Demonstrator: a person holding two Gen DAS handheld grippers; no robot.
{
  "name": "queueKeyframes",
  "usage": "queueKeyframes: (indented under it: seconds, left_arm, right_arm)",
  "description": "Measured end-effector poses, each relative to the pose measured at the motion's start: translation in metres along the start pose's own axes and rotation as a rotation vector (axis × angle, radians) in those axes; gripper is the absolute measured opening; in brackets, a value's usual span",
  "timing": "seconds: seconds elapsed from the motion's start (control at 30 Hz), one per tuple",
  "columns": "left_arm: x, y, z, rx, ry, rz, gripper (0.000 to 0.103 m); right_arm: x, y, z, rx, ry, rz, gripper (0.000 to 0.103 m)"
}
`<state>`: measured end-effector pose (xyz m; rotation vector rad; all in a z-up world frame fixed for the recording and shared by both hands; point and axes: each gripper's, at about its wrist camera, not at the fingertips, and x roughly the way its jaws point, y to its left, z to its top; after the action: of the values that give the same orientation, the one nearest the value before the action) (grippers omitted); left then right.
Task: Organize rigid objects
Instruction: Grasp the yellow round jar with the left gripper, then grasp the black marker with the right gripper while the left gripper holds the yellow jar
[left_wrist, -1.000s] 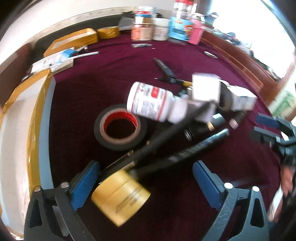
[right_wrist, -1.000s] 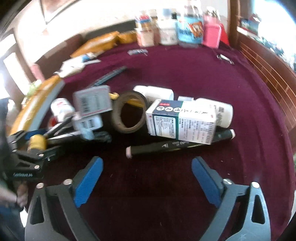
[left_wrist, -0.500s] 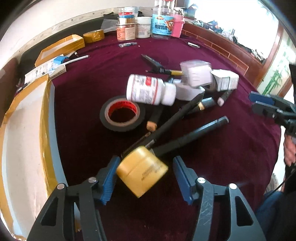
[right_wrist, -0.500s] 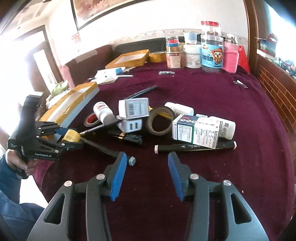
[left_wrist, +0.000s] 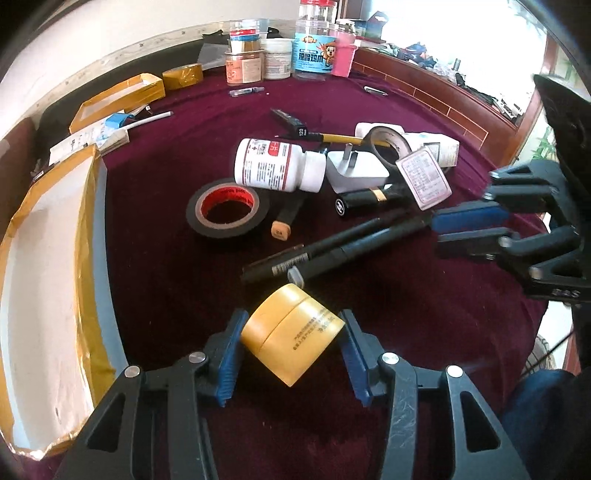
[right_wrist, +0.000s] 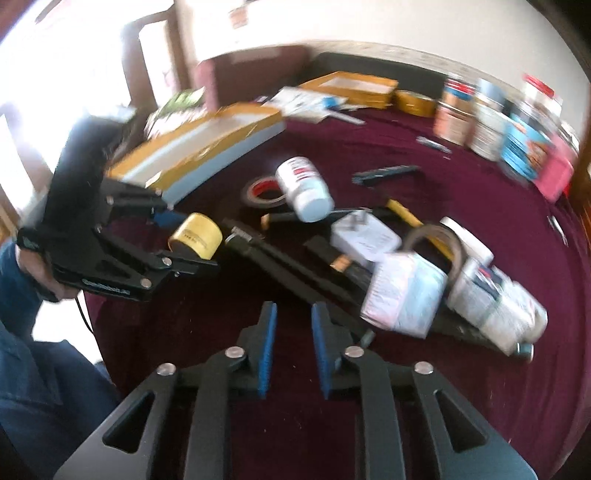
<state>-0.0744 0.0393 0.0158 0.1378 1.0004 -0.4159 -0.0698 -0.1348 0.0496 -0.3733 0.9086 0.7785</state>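
My left gripper (left_wrist: 291, 350) is shut on a yellow round jar (left_wrist: 291, 338), held just above the maroon cloth. The jar also shows in the right wrist view (right_wrist: 195, 235) between the left gripper's fingers. My right gripper (right_wrist: 291, 347) has its blue pads close together with nothing between them; in the left wrist view (left_wrist: 469, 229) it sits by the tips of two black pens (left_wrist: 332, 251). A white pill bottle (left_wrist: 277, 169), a black tape roll (left_wrist: 227, 212), a white plug (left_wrist: 356, 171) and a lipstick (left_wrist: 365, 199) lie in a heap.
A long yellow-taped box (left_wrist: 48, 280) lies along the left edge. Jars and bottles (left_wrist: 295, 48) stand at the far side. A white medicine box (right_wrist: 402, 295) and brown tape roll (right_wrist: 439, 247) lie right of my right gripper. The table's wooden rim (left_wrist: 443, 107) curves at right.
My left gripper closed on the yellow jar and lifted it off the pens. My right gripper narrowed from wide open and swung left toward the pens.
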Motion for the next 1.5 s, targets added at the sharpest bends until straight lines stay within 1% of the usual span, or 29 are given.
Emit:
queueKeyframes:
  seconds: [0.1, 0.2, 0.3, 0.4, 0.6, 0.7, 0.8, 0.97, 1.03, 1.07, 1.13, 1.17, 1.2, 1.3, 1.37, 1.43, 1.5]
  left_arm:
    - [-0.001, 0.001, -0.002, -0.001, -0.005, -0.003, 0.052]
    - [-0.001, 0.001, -0.003, -0.005, -0.010, -0.003, 0.052]
    - [-0.001, 0.000, -0.003, -0.003, -0.015, 0.000, 0.052]
    - [0.000, 0.000, -0.004, -0.002, -0.017, 0.002, 0.052]
    - [0.000, -0.002, -0.004, 0.015, -0.022, 0.014, 0.052]
    - [0.000, -0.005, -0.005, 0.030, -0.025, 0.031, 0.052]
    - [0.000, -0.005, -0.006, 0.031, -0.023, 0.033, 0.052]
    - [0.001, -0.005, -0.005, 0.030, -0.024, 0.032, 0.052]
    - [0.001, -0.006, -0.006, 0.030, -0.027, 0.034, 0.052]
    - [0.001, -0.006, -0.006, 0.029, -0.028, 0.034, 0.052]
    - [0.001, -0.005, -0.007, 0.027, -0.031, 0.033, 0.052]
    - [0.000, -0.005, -0.008, 0.027, -0.032, 0.033, 0.052]
    - [0.000, -0.005, -0.008, 0.028, -0.032, 0.033, 0.052]
    - [0.000, -0.006, -0.008, 0.034, -0.031, 0.036, 0.052]
    - [0.000, -0.006, -0.008, 0.037, -0.031, 0.038, 0.052]
    - [0.001, -0.006, -0.008, 0.035, -0.033, 0.038, 0.052]
    - [0.001, -0.006, -0.008, 0.033, -0.035, 0.036, 0.052]
  right_arm:
    - [0.012, 0.001, 0.010, -0.059, 0.030, -0.014, 0.015]
    - [0.024, -0.002, 0.019, -0.098, 0.064, 0.030, 0.015]
    - [0.035, -0.005, 0.022, -0.126, 0.097, 0.017, 0.015]
    - [0.037, -0.007, 0.026, -0.148, 0.115, 0.046, 0.015]
    - [0.034, 0.015, 0.026, -0.260, 0.186, 0.080, 0.015]
    - [0.043, 0.015, 0.032, -0.252, 0.193, 0.052, 0.014]
    - [0.050, 0.011, 0.036, -0.237, 0.196, 0.053, 0.014]
    - [0.032, 0.004, 0.042, -0.230, 0.139, 0.070, 0.014]
    - [0.031, 0.000, 0.045, -0.227, 0.130, 0.023, 0.016]
    - [0.034, -0.002, 0.046, -0.230, 0.142, 0.025, 0.016]
    - [0.041, -0.005, 0.045, -0.224, 0.163, 0.056, 0.016]
    - [0.044, -0.005, 0.043, -0.231, 0.176, 0.057, 0.016]
    - [0.046, -0.003, 0.042, -0.257, 0.176, 0.038, 0.017]
    - [0.048, -0.006, 0.046, -0.276, 0.194, 0.052, 0.017]
    - [0.053, -0.005, 0.049, -0.303, 0.212, 0.035, 0.017]
    - [0.060, -0.003, 0.052, -0.326, 0.231, 0.052, 0.024]
    - [0.060, 0.001, 0.052, -0.354, 0.241, 0.072, 0.023]
